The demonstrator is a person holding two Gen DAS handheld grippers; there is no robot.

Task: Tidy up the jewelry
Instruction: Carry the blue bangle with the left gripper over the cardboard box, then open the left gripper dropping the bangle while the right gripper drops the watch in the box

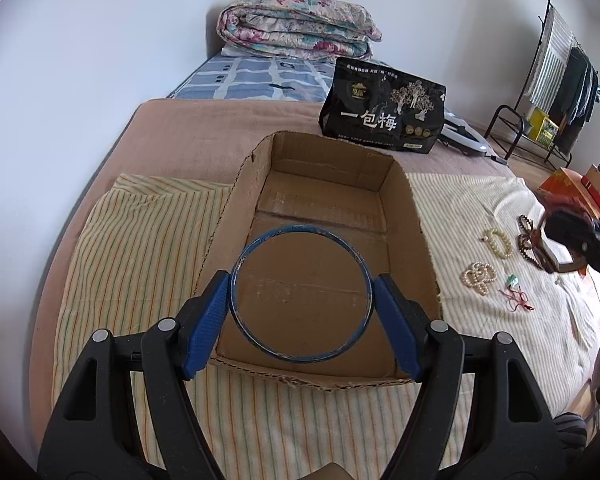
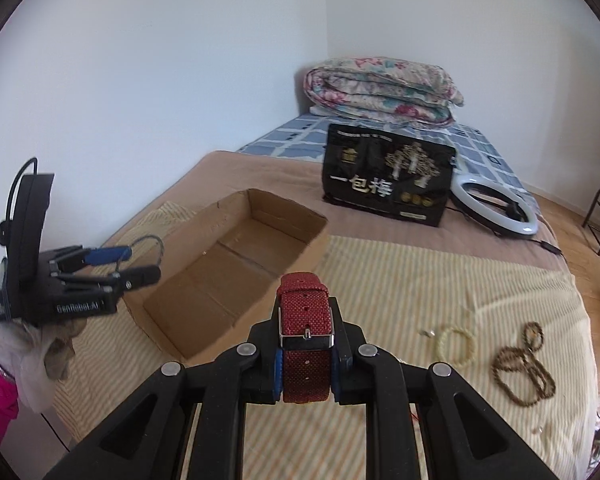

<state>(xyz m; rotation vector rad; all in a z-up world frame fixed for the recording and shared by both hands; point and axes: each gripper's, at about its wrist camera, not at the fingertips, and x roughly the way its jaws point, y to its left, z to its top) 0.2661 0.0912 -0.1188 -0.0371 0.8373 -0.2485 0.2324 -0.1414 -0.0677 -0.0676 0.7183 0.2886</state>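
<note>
This is a bedroom in a home. A bed point(image 1: 204, 136) fills most of the frame, with a folded floral quilt point(image 1: 296, 28) at its head in the upper middle, against plain white walls point(image 1: 80, 60). At the upper right, a clothes rack point(image 1: 560, 76) hung with garments stands on a wooden floor point(image 1: 540, 168).

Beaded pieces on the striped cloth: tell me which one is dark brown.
The long dark brown bead strand, looped near the cloth's right edge. The cream bead bracelet beside it is pale, and the pearl cluster is whitish.
</note>
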